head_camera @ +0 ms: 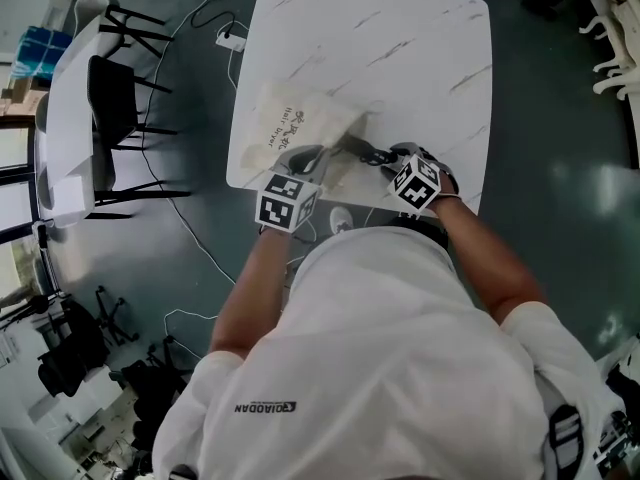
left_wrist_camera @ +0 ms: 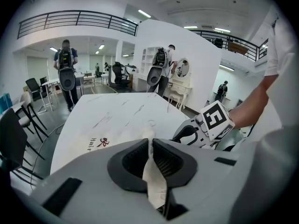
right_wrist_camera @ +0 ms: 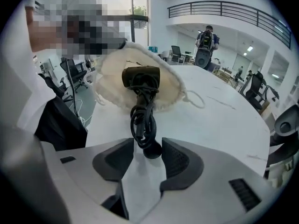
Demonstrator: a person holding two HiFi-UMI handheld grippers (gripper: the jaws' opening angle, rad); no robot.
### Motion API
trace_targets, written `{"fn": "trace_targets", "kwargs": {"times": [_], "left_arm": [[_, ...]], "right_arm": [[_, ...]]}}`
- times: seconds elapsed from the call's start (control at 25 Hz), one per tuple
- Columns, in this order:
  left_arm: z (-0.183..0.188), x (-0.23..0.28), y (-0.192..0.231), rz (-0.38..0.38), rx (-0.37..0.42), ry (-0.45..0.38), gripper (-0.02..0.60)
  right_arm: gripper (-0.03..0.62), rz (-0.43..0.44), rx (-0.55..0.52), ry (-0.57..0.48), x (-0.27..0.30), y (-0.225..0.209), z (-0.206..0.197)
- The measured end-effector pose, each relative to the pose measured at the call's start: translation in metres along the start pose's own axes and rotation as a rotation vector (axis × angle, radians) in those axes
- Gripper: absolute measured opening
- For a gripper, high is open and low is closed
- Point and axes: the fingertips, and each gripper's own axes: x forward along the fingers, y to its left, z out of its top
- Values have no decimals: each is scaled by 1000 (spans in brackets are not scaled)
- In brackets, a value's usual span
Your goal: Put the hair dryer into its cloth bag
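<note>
Left gripper (left_wrist_camera: 152, 146) is closed on a fold of the cloth bag (head_camera: 292, 123), which lies by the worktop's (head_camera: 400, 58) near left edge. Hair dryer (right_wrist_camera: 140, 77) sits head-first in the bag mouth. Its coiled cord (right_wrist_camera: 142, 120) trails out. Right gripper (right_wrist_camera: 145, 157) is open, with the cord's end between its jaws.

Between the jaws of your left gripper (left_wrist_camera: 152, 160): cloth bag (left_wrist_camera: 154, 181), cream, printed in dark lettering with a red mark. Ahead of your right gripper (right_wrist_camera: 147, 160): hair dryer (right_wrist_camera: 140, 78), dark brown-black, its coiled cord (right_wrist_camera: 142, 120) black, on a table (head_camera: 400, 58) of white with grey marble veining. Both grippers are pale grey with black ribbed pads (right_wrist_camera: 112, 160); the marker cube (left_wrist_camera: 216, 119) to the right of your left gripper shows black squares on white.
</note>
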Motion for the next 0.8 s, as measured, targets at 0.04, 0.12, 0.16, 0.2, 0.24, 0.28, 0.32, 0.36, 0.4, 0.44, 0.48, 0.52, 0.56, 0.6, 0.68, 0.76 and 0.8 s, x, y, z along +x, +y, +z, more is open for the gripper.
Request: {"fn": "trace_targets", "kwargs": {"times": [0.04, 0.12, 0.16, 0.2, 0.24, 0.28, 0.32, 0.36, 0.4, 0.44, 0.48, 0.52, 0.56, 0.6, 0.68, 0.76, 0.8], "left_arm": [[0, 0, 0, -1, -1, 1, 51], [1, 1, -1, -2, 1, 2, 51], [1, 2, -1, -3, -1, 2, 51], [1, 2, -1, -4, -4, 0, 51], [2, 2, -1, -4, -9, -3, 51], [2, 1, -1, -4, -14, -6, 51], [4, 1, -1, -3, -18, -9, 51], [5, 1, -2, -3, -19, -12, 51], [7, 2, -3, -4, -19, -14, 51], [8, 3, -4, -8, -18, -16, 51], [8, 3, -6, -13, -17, -17, 51], [8, 4, -7, -20, -15, -17, 51], [9, 4, -9, -28, -12, -17, 51], [9, 3, -9, -34, -10, -18, 51], [9, 1, -9, -35, -14, -23, 51], [9, 0, -7, -35, -30, -31, 51], [9, 0, -7, -35, -39, -34, 51]], "right_arm": [[194, -12, -17, 9, 2, -2, 1], [173, -16, -55, 35, 4, -2, 1], [170, -10, -66, 45, 4, -1, 1], [169, -2, -71, 50, 3, 1, 2], [167, 3, -73, 48, 1, 2, 4], [166, 7, -72, 41, 0, 2, 7], [166, 12, -71, 29, -1, 3, 12], [166, 18, -68, 16, -2, 4, 17], [164, 25, -65, 1, -2, 5, 22], [163, 33, -60, -15, -1, 7, 28], [163, 42, -52, -31, 0, 8, 34], [163, 52, -41, -47, 2, 10, 41], [163, 65, -27, -62, 4, 11, 49], [163, 81, -10, -73, 7, 13, 58], [161, 114, 20, -93, 13, 17, 76], [161, 126, 24, -108, 22, 18, 92], [161, 124, 15, -111, 27, 17, 98]]}}
